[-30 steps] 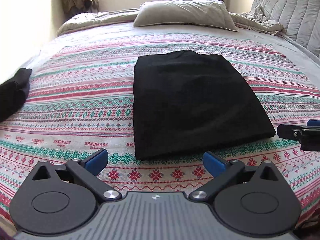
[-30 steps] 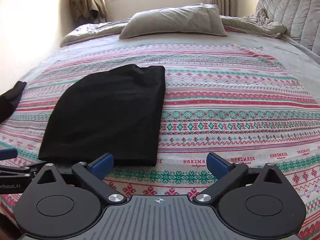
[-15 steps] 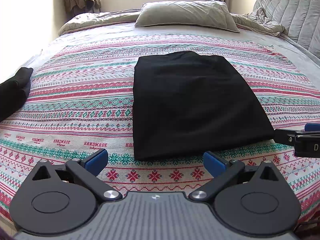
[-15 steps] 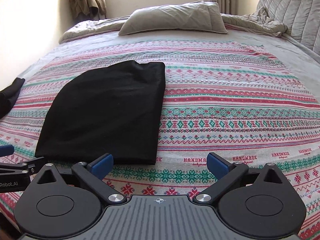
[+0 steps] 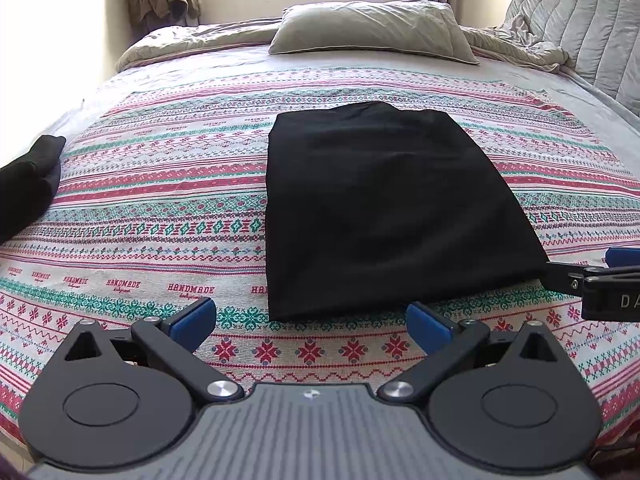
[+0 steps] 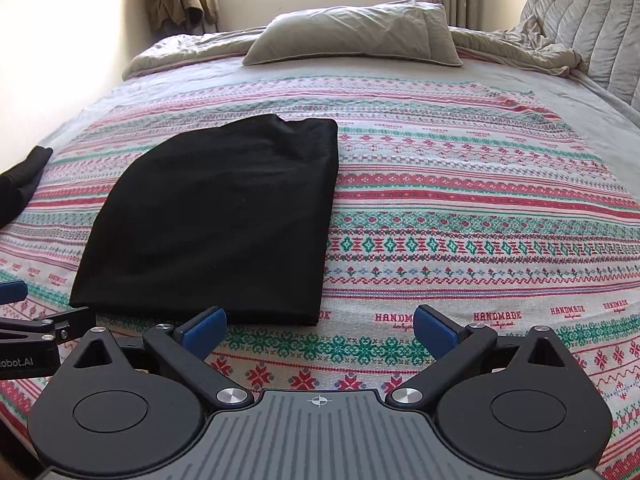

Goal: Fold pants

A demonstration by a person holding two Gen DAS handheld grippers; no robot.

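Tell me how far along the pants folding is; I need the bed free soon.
Done, apparently: the black pants lie flat on the patterned bedspread as a compact folded rectangle. In hand: nothing; the left claw and right claw are both open near its front edge, gripping no cloth. Left: maybe one more fold, or none. Another dark garment lies at the bed's left edge, apparently unfolded.

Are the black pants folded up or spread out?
Folded: the pants lie as one compact flat rectangle on the bed, no legs showing.
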